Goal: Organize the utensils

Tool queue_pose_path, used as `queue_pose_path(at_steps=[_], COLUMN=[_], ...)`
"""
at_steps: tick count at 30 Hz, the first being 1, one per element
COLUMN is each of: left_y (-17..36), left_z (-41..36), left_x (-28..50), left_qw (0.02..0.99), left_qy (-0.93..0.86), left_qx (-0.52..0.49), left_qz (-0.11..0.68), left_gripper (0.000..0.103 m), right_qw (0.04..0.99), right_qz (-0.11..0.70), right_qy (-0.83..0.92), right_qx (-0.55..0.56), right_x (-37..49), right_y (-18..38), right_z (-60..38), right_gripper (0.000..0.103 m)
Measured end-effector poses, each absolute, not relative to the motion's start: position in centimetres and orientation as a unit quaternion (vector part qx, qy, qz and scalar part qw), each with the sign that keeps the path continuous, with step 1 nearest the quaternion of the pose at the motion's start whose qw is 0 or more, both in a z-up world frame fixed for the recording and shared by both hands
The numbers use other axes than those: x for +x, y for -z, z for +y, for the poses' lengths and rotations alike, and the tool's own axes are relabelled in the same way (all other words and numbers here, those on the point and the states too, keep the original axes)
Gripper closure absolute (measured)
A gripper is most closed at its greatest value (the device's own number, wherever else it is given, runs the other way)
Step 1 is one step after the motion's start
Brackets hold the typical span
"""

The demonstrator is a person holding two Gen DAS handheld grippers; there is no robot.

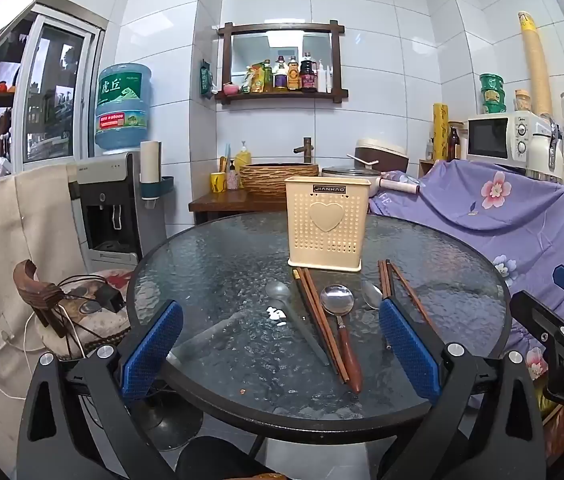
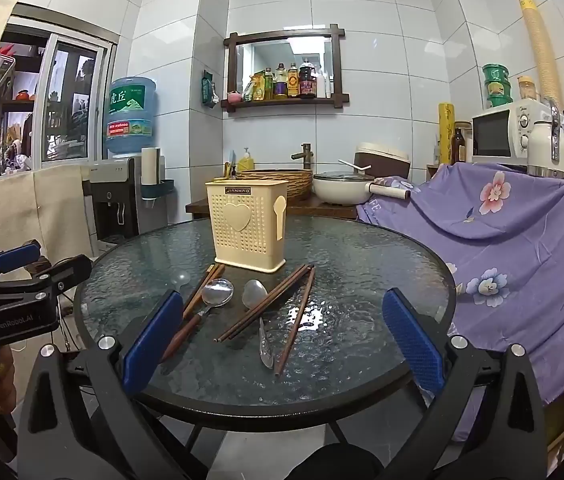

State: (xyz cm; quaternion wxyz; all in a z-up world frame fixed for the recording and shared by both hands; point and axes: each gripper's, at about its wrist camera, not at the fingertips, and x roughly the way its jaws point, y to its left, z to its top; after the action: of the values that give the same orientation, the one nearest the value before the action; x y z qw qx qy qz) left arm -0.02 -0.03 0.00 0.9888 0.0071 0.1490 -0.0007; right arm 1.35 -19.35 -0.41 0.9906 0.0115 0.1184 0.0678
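In front of the holder (image 2: 247, 225), the chopsticks (image 2: 266, 303) lie lengthwise toward the nearer right hand-held gripper (image 2: 282, 336), both hand-held grippers open and empty.

My blue finger pads (image 1: 150, 350) look rubbery and finely textured. The table (image 1: 210, 256) is rippled, glossy glass; the holder (image 1: 328, 224) is matt perforated cream plastic. Chopsticks (image 1: 318, 320) are wood, one spoon (image 1: 337, 300) shiny metal.

Ahead of my left tongs (image 1: 280, 346), bare glass table (image 1: 210, 264) lies open on the left; chopsticks (image 1: 318, 320) and spoons (image 1: 338, 304) crowd the middle, the cream holder (image 1: 328, 226) blocks beyond.
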Motion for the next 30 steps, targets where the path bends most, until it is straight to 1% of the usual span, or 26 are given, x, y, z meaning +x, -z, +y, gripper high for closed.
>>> queue_pose_path(at_steps=[30], left_y=[-0.02], left_z=[-0.05], left_x=[-0.14], left_qw=[0.988], left_qy=[0.003], left_qx=[0.007], left_qz=[0.153], left_gripper=[0.006], right_qw=[0.989], right_qz=[0.126], right_qy=[-0.071], right_qx=[0.021], right_x=[2.04], right_y=[1.18], right_z=[-19.25], right_gripper=[0.005])
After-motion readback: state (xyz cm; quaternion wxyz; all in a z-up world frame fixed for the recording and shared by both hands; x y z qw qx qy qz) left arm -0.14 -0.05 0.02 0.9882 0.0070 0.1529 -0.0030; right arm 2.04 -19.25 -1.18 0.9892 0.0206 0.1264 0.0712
